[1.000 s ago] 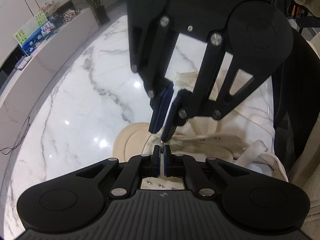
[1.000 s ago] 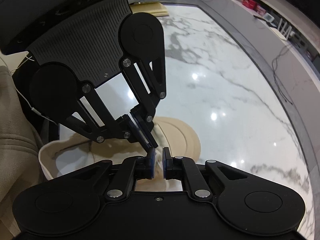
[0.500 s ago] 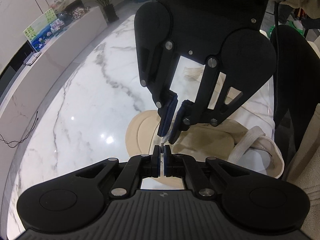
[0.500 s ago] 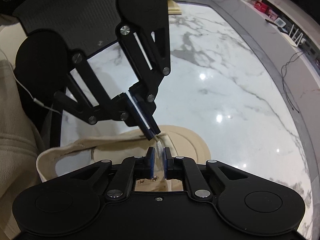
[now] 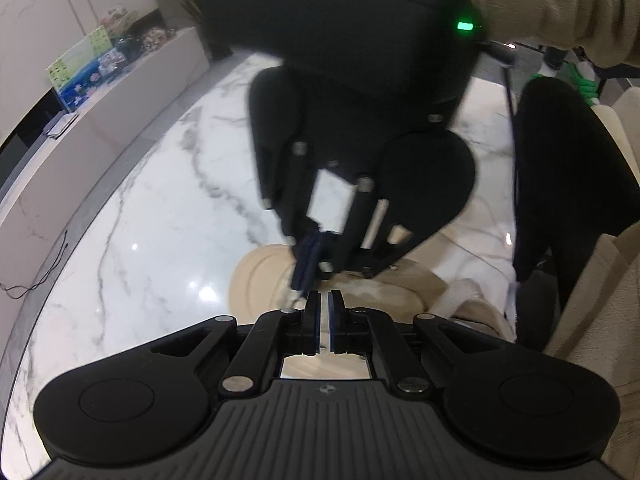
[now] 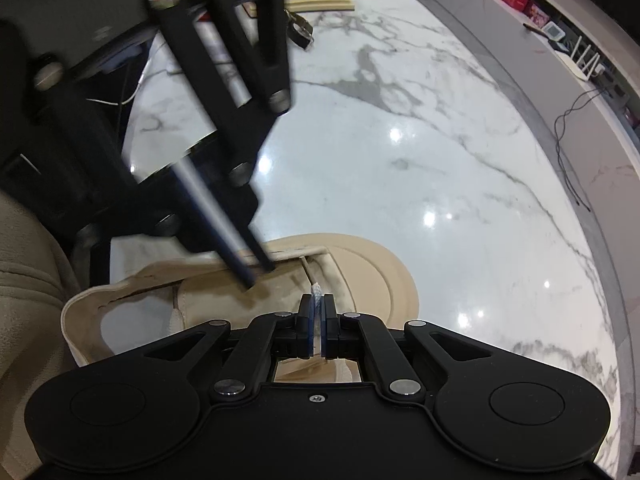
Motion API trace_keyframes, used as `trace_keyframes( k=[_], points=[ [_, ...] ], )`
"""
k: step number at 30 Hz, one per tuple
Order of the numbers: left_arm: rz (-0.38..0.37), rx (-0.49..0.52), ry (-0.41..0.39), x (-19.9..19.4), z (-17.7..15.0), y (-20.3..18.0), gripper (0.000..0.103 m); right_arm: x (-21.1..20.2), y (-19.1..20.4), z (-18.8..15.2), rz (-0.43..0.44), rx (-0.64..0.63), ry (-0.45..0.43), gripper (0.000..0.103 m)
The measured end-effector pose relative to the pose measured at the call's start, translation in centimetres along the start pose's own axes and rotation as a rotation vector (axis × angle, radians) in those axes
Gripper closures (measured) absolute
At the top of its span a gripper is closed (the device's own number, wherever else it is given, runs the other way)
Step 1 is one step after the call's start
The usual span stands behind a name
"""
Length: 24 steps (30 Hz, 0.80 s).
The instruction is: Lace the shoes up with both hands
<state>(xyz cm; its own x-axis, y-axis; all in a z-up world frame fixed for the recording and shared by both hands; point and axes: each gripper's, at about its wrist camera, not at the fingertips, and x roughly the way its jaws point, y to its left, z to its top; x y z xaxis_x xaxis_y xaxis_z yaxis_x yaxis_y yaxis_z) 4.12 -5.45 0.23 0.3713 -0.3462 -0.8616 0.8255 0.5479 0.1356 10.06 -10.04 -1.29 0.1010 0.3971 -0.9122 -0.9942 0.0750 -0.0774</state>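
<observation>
- Two grippers over one beige shoe (image 6: 360, 276) on the white marble table (image 6: 440, 152); both point steeply down at it.
- Right gripper (image 6: 318, 312): jaws closed to a sliver on the lace tip (image 6: 316, 291); the whitish aglet end pokes out just past the pads, toward 12 o'clock in the right wrist view.
- A short run of lace goes from that tip toward 11 o'clock into the shoe's upper.
- Left gripper (image 5: 324, 312): jaws nearly closed, thin gap between the blue pads. Can't tell whether anything is pinched there; only pale surface shows through the gap.
- In the left wrist view the right gripper (image 5: 300, 288) comes down from 12 o'clock, motion-blurred, its tips just beside the left gripper's jaws at about 11 o'clock of them, small pale lace end (image 5: 294, 295) at its tips.
- In the right wrist view the left gripper (image 6: 256, 274) enters from 10 o'clock, blurred, tips over the shoe's tongue area, near the held lace tip but apart from it.
- Shoe: toe cap points to 1 o'clock in the right wrist view, open collar at 8 o'clock near the frame's lower left.
- Beige sleeve (image 5: 560, 4) at 1 o'clock in the left wrist view, above the right gripper's body.
- Black cable (image 6: 568, 148) on the ledge at 3 o'clock, well apart from the shoe.
</observation>
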Motion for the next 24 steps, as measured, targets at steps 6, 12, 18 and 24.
trace_keyframes(
  k=[6, 12, 18, 24],
  points=[
    [0.004, -0.024, 0.033, -0.1, -1.4, 0.1, 0.099, 0.5, 0.3, 0.4, -0.007, -0.015, 0.027, 0.101],
    [0.022, -0.036, 0.049, -0.3, -1.9, 0.8, 0.099, 1.3, 0.4, 1.1, -0.014, -0.019, 0.055, 0.101],
    [0.025, -0.044, 0.047, -0.5, -2.1, 1.1, 0.099, 2.1, 0.3, 1.8, -0.03, -0.008, 0.085, 0.101],
    [0.023, -0.045, 0.043, -0.6, -2.1, 1.3, 0.099, 2.0, 0.2, 1.9, -0.01, -0.007, 0.083, 0.101]
  ],
)
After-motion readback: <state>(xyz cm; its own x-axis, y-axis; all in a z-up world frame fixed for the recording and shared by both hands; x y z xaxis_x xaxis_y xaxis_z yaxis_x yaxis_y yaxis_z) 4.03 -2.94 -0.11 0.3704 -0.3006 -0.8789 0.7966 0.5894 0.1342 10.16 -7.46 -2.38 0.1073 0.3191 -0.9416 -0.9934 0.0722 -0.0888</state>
